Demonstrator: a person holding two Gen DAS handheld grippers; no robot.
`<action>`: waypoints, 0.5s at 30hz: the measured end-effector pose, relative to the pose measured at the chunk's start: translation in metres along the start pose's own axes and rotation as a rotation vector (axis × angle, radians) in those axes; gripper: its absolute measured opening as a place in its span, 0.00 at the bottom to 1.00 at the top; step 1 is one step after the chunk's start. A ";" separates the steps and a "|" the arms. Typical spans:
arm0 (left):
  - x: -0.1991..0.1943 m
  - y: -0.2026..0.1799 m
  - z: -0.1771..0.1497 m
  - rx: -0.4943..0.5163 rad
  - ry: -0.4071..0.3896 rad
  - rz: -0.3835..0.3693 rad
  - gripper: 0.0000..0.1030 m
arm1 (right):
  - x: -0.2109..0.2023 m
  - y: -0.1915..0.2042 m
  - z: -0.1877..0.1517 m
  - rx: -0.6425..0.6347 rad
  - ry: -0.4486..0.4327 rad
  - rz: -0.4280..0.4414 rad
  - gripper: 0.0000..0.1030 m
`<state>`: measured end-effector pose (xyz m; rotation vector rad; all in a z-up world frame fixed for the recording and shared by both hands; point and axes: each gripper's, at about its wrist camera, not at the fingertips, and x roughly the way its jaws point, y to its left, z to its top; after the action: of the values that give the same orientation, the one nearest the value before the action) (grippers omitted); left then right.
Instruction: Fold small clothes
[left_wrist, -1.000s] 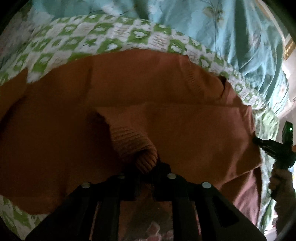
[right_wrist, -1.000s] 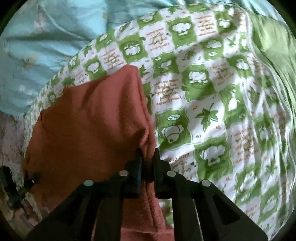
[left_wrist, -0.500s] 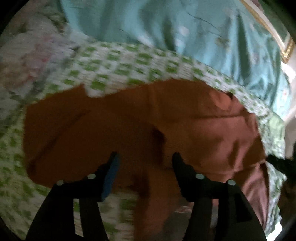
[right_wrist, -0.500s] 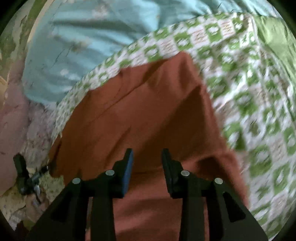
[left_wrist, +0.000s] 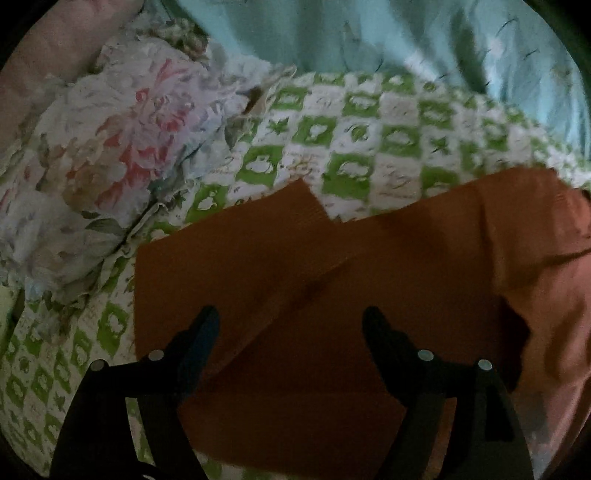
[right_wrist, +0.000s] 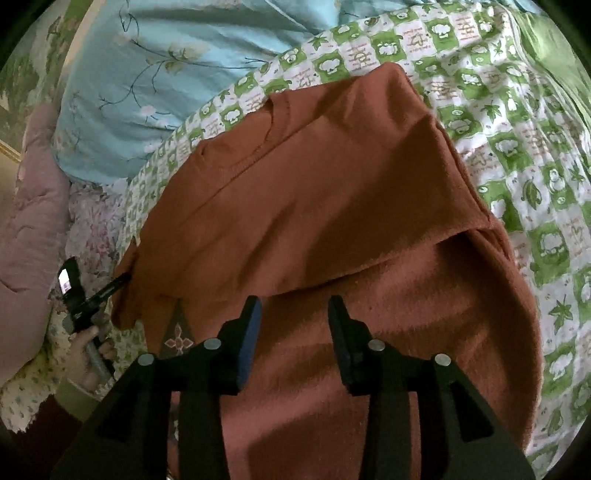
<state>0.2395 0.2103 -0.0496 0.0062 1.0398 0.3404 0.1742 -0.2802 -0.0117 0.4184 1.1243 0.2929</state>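
A rust-orange knit sweater (left_wrist: 332, 295) lies partly folded on a green-and-white checked bedsheet (left_wrist: 351, 122). In the left wrist view a sleeve lies folded across its body, and my left gripper (left_wrist: 290, 325) hovers open and empty above it. In the right wrist view the sweater (right_wrist: 314, 192) has its upper part folded over the lower part, and my right gripper (right_wrist: 293, 314) hovers open and empty above the fold edge. The left gripper (right_wrist: 79, 291) shows at the far left of that view, off the sweater's left edge.
A light blue floral quilt (right_wrist: 166, 66) lies bunched at the back of the bed. A floral pillow (left_wrist: 103, 155) sits left of the sweater. A pink padded cushion (right_wrist: 29, 206) lies at the far left. Checked sheet (right_wrist: 535, 147) extends to the right.
Both grippers let go of the sweater, opened and drew back. The left one released the ribbed cuff and swung left; the sleeve now lies flat across the body.
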 end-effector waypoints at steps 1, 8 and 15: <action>0.009 0.002 0.001 -0.009 0.012 0.012 0.71 | -0.001 0.000 0.000 0.000 -0.001 -0.002 0.38; 0.020 0.021 0.007 -0.135 0.050 -0.062 0.06 | -0.009 0.002 -0.002 -0.003 -0.010 -0.003 0.38; -0.053 0.002 0.010 -0.145 -0.082 -0.276 0.02 | -0.008 0.002 -0.003 -0.010 -0.020 0.019 0.38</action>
<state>0.2231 0.1992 0.0006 -0.2499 0.9190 0.1626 0.1683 -0.2814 -0.0057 0.4221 1.0989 0.3104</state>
